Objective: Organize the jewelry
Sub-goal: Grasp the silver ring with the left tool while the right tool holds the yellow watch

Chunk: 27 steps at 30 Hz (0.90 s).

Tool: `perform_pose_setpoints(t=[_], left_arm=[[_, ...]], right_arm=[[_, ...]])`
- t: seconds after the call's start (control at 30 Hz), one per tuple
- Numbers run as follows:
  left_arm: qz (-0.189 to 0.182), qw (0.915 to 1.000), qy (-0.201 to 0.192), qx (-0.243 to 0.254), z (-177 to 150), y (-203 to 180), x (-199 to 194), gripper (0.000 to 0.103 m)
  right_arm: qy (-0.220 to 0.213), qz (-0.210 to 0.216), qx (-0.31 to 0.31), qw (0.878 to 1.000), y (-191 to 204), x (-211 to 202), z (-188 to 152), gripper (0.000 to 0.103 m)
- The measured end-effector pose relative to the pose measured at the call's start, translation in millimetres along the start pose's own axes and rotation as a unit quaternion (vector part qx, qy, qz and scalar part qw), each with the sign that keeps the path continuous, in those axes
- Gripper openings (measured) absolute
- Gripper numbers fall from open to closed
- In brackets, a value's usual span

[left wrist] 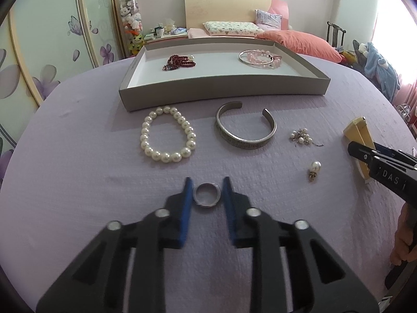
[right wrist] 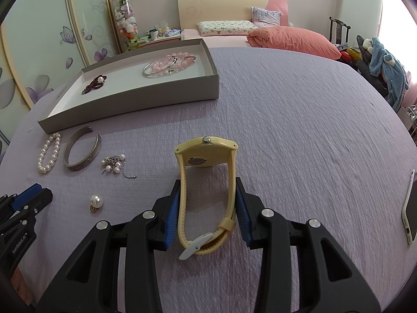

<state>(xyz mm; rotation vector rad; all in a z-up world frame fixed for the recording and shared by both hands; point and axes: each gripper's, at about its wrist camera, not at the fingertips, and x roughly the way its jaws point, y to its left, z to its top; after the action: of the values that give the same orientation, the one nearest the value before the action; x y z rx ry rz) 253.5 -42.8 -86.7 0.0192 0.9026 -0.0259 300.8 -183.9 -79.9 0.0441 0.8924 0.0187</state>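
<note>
My left gripper (left wrist: 207, 190) is open, its blue pads on either side of a silver ring (left wrist: 207, 195) lying on the lilac cloth. My right gripper (right wrist: 208, 191) is shut on the strap of a yellow watch (right wrist: 206, 154) that stands on the cloth. A pearl bracelet (left wrist: 166, 137), a silver cuff bangle (left wrist: 245, 129), a cluster of pearl earrings (left wrist: 302, 136) and a single pearl pendant (left wrist: 314, 170) lie between the grippers and the grey tray (left wrist: 221, 88). The tray holds dark red beads (left wrist: 179, 62) and a pink bead bracelet with a silver bangle (left wrist: 260, 57).
The tray (right wrist: 130, 101) sits at the far left in the right wrist view. A phone (right wrist: 411, 208) lies at the right edge of the cloth. A bed with pillows and an orange duvet (right wrist: 292, 40) stands behind the table.
</note>
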Motion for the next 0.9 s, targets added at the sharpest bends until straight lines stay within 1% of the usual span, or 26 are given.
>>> perform_pose_setpoints(t=[0.37, 0.57, 0.67, 0.9], left_arm=[[-0.015, 0.9997, -0.003, -0.019, -1.8, 9.0, -2.2, 0.022], [-0.015, 0.9996, -0.004, -0.023, -2.5, 12.9, -2.9, 0.022], [-0.016, 0.9994, -0.007, -0.030, -3.0, 18.4, -4.6, 0.022], [-0.018, 0.9981, -0.038, -0.046, -2.1, 30.3, -18.2, 0.022]], right_arm=[[0.000, 0.001, 0.001, 1.000, 0.6, -1.0, -0.1, 0.039], [0.000, 0.003, -0.006, 1.000, 3.7, -1.8, 0.1, 0.037], [-0.003, 0.009, -0.003, 1.000, 3.2, -3.5, -0.4, 0.035], [-0.042, 0.026, 0.009, 0.999, 2.1, -16.4, 0.9, 0.034]])
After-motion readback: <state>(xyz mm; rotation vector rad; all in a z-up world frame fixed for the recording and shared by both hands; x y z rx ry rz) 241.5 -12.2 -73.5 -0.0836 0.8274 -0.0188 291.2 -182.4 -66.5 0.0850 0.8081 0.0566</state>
